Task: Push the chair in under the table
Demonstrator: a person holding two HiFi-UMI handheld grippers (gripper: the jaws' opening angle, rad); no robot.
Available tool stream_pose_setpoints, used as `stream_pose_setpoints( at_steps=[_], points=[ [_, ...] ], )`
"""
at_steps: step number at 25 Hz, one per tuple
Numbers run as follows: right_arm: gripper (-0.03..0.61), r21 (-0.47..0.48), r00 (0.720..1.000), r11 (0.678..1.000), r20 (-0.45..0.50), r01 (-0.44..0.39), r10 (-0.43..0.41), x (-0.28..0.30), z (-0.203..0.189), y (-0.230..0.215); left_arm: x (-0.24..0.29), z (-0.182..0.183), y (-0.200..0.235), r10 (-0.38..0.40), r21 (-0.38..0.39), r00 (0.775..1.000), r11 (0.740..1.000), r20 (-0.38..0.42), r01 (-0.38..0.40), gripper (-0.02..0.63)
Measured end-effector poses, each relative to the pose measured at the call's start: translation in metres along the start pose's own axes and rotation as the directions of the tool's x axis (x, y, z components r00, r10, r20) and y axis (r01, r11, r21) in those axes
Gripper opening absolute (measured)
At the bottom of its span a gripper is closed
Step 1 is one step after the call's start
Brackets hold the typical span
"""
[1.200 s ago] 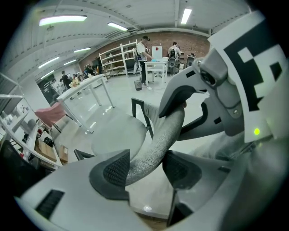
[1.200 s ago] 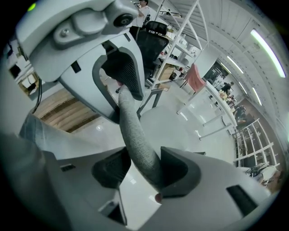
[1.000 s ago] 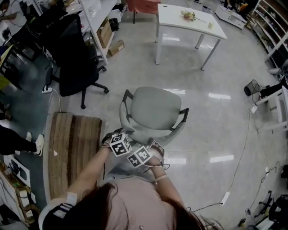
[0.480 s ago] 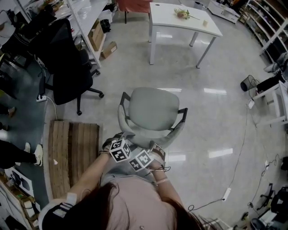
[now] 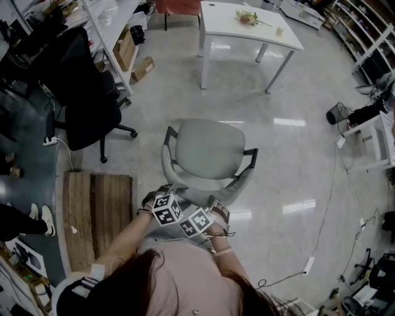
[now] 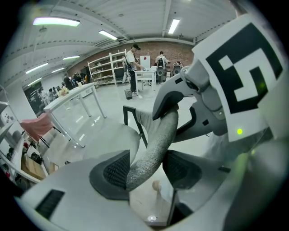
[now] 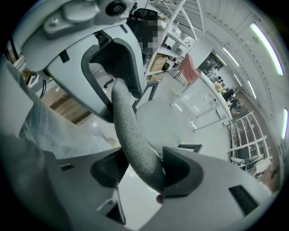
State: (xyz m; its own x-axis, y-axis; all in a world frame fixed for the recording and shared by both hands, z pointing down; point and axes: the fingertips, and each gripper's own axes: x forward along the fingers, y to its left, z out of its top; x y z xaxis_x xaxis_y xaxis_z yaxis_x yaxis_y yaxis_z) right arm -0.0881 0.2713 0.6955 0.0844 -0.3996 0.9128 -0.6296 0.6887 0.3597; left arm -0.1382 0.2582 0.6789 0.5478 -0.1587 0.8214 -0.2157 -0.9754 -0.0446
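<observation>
A grey armchair (image 5: 207, 148) stands on the shiny floor with its seat facing a white table (image 5: 222, 18) at the top of the head view, well apart from it. Both grippers hold the curved top rim of the backrest (image 5: 185, 191). My left gripper (image 5: 162, 194) has the fabric rim (image 6: 158, 135) between its pads, touching both. My right gripper (image 5: 213, 207) has the same rim (image 7: 126, 122) between its pads; its jaws are opening, with the rim still touching them. Each gripper view shows the other gripper on the rim further along.
A black office chair (image 5: 80, 99) and a shelf unit with cardboard boxes (image 5: 126, 49) stand at the left. A wooden pallet (image 5: 99, 210) lies beside my left arm. A cable (image 5: 333, 203) and power strip (image 5: 307, 266) run across the floor at the right, near a white desk (image 5: 376, 136).
The chair and both grippers have moved across the floor toward the white table. The pallet and the black chair have slid back in the head view. Both grippers stay on the rim.
</observation>
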Motion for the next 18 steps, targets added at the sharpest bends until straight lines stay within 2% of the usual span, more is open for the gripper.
stream_pose_setpoints(
  at_steps=[18],
  points=[
    [0.233, -0.009, 0.998, 0.999, -0.018, 0.052, -0.052, 0.027, 0.023, -0.049, 0.017, 0.020, 0.053, -0.039, 0.042, 0.999, 0.998, 0.030, 0.038, 0.225]
  ],
)
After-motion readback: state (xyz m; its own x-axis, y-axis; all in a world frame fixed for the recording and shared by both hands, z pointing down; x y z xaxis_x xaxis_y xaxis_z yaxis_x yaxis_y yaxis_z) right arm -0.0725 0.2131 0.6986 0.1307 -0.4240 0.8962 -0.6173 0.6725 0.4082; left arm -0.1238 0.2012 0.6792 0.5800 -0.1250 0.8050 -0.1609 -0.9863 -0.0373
